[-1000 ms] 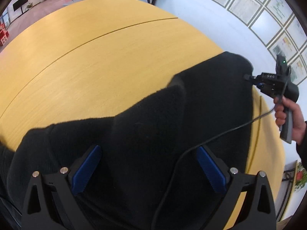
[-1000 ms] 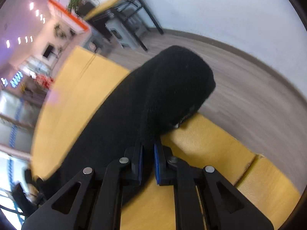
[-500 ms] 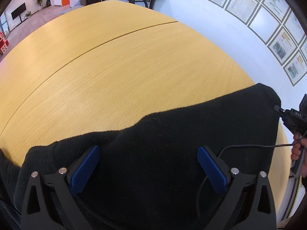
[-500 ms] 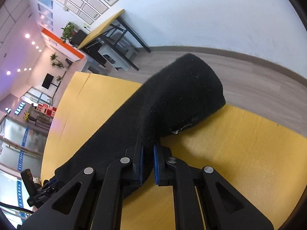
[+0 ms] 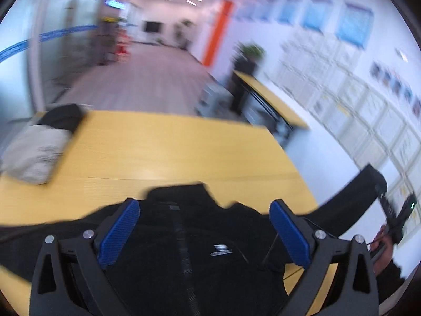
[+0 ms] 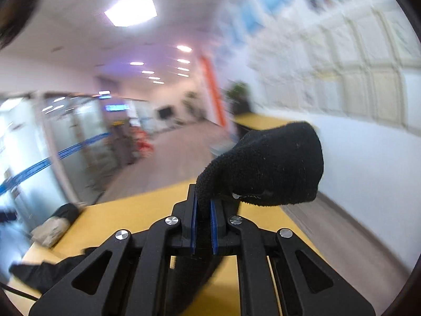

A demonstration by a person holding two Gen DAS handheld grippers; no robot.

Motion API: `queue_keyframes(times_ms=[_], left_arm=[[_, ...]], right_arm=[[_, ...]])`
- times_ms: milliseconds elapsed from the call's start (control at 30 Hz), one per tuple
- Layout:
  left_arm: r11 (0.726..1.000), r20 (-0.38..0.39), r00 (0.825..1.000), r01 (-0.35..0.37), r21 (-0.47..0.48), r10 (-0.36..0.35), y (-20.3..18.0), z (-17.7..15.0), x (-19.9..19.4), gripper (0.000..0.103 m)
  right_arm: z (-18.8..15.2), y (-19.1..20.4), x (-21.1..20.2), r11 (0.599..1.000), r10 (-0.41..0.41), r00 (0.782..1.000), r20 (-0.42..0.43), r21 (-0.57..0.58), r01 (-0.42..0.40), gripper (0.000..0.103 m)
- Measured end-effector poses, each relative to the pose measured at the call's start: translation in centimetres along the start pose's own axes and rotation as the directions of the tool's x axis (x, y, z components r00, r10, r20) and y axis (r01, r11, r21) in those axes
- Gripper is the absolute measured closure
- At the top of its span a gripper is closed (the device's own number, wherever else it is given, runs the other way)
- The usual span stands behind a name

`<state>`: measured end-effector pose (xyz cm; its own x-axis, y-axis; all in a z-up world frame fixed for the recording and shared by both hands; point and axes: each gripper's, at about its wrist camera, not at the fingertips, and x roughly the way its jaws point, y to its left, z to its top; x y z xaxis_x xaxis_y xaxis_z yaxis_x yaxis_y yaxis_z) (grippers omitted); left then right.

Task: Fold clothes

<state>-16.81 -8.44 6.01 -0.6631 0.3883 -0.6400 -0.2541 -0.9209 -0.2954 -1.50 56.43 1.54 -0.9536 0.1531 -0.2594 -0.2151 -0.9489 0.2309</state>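
Left wrist view: one black fleece jacket with a centre zip lies on the yellow wood-grain desk; a small white chest logo shows, unreadable. Left gripper hangs over the jacket, jaws spread wide, the two ribbed blue pads holding nothing. Right gripper has its jaws pinched on the jacket's fuzzy sleeve cuff, raised off the desk. One folded grey-and-black garment pile sits at the desk's far left corner.
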Motion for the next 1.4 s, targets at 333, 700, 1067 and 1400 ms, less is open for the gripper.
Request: queue_keyframes(times_ms=[333,700,1067,1400], left_arm=[[0.91,0.04,0.914,-0.395,-0.126,0.403,12.4,-5.1,-20.0,0.0],[0.939,-0.09,0.967,-0.254,-0.233,0.239,19.9,-15.5,-17.7,0.0],[0.997,-0.176,0.982,0.072,0.028,-0.066,10.5,-11.9,-0.6,0.0],[0.907,-0.337,0.861,0.418,0.044,-0.381,-2.2,-13.2,19.0,0.0]], right_arm=[[-9.5,23.5,9.0,0.906,0.26,0.943,-0.209,-0.285,-0.313,0.096],[-33.4,40.4,14.4,0.75,0.188,0.832,-0.522,-0.47,-0.465,0.096],[-38.8,41.8,11.8,0.457,0.238,0.793,-0.56,-0.656,-0.601,0.09],[-32.2,27.4,12.2,0.635,0.276,0.738,-0.616,-0.459,-0.621,0.037]])
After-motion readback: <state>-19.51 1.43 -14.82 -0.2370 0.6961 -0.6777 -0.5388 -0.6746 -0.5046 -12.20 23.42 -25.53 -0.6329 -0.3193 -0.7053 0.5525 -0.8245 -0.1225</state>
